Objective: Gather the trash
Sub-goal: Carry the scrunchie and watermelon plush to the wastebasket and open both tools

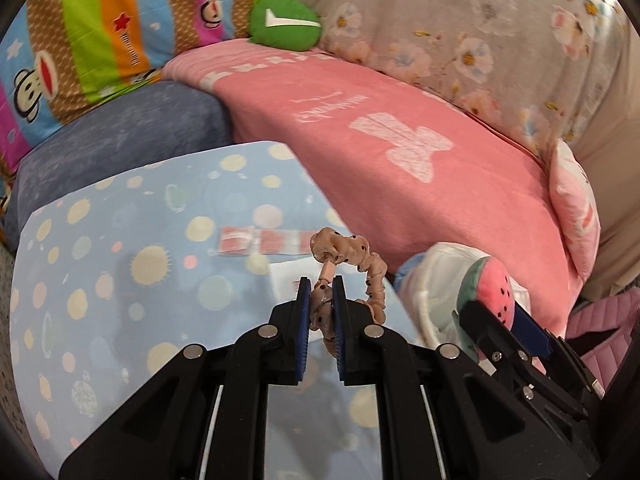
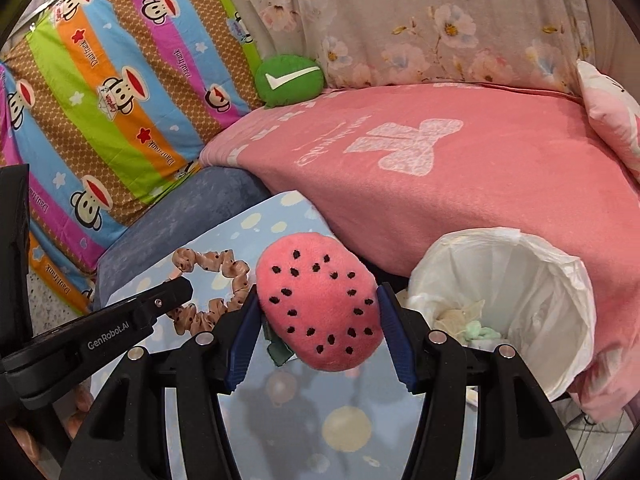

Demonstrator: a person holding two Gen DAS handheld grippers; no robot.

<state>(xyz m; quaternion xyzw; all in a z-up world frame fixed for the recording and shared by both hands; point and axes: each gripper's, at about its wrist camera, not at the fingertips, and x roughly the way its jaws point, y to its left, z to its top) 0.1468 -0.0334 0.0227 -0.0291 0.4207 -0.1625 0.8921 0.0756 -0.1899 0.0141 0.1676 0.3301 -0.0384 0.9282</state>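
Beside the pink-blanketed sofa (image 2: pixel 480 184), your right claw (image 2: pixel 318 308) grips the watermelon plush (image 2: pixel 320 304), left claw (image 1: pixel 321 312) pinches the scrunchie (image 1: pixel 344 252). Carry both squarely over the lined bin (image 2: pixel 520 264) before releasing.

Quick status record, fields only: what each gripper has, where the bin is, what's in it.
left gripper: jaws shut on the dotted beige scrunchie, lifted over the blue dotted table
right gripper: jaws shut on the watermelon plush, one pad on each side
bin: white-lined, open, to the right of the plush, beside the pink blanket
bin contents: crumpled scraps at the bottom, kind unclear
both items: not yet in the bin
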